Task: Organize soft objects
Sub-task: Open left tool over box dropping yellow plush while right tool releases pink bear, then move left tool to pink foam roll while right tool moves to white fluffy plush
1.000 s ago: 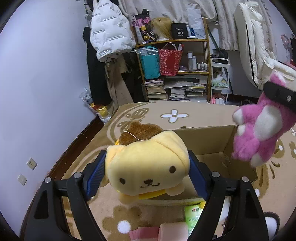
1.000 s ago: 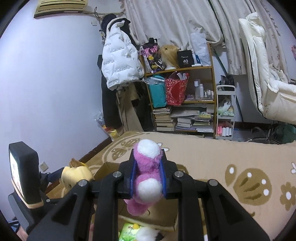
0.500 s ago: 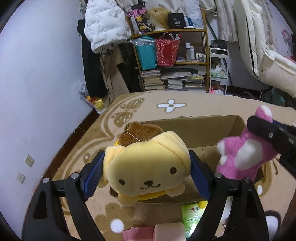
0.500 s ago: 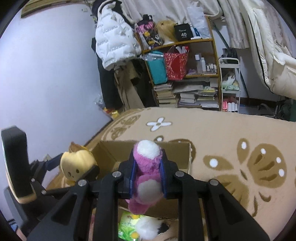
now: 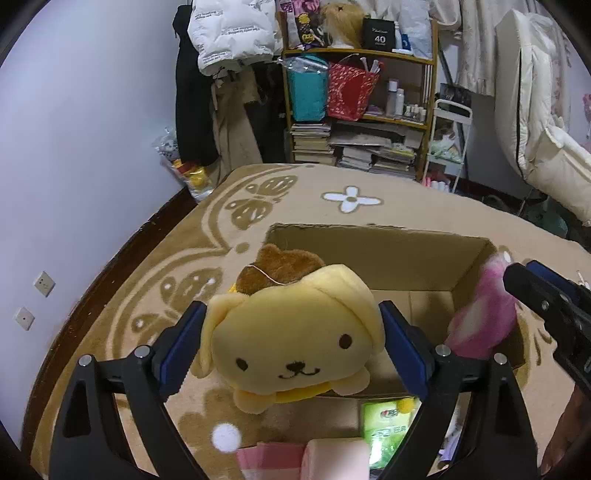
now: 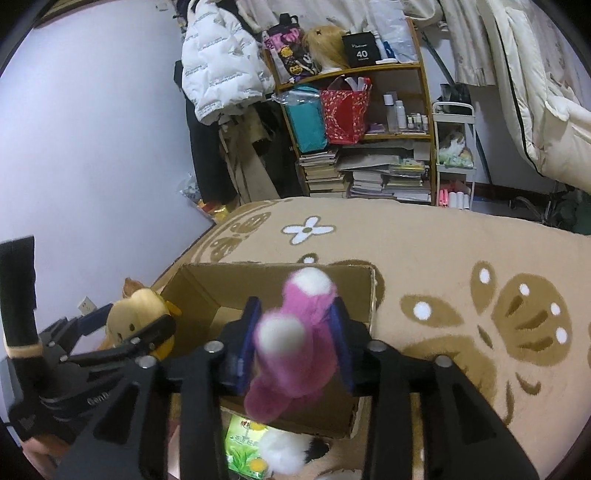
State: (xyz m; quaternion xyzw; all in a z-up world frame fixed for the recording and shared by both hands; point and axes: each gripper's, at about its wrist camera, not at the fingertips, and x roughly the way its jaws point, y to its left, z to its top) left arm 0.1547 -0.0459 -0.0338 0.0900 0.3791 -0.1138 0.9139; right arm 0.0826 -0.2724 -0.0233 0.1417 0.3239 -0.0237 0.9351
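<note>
My left gripper [image 5: 291, 347] is shut on a yellow dog plush with a brown cap [image 5: 291, 339], held over the near left edge of an open cardboard box [image 5: 373, 251]. My right gripper [image 6: 295, 343] has its jaws spread wider than before; the pink and white plush [image 6: 295, 350] is blurred between them over the box [image 6: 258, 280]. In the left wrist view the pink plush [image 5: 484, 325] sits at the box's right wall beside the right gripper. The yellow plush [image 6: 138, 323] also shows in the right wrist view.
The box stands on a tan patterned blanket [image 5: 351, 195]. A green packet [image 5: 384, 424], a pink soft item [image 5: 295, 458] and a white and black plush [image 6: 288, 450] lie in front of the box. A cluttered bookshelf [image 5: 362, 110] and hanging coats [image 5: 229, 33] stand behind.
Both grippers have come down toward the box. The right gripper's jaws have spread and the pink plush is now blurred, low at the box's right side.
</note>
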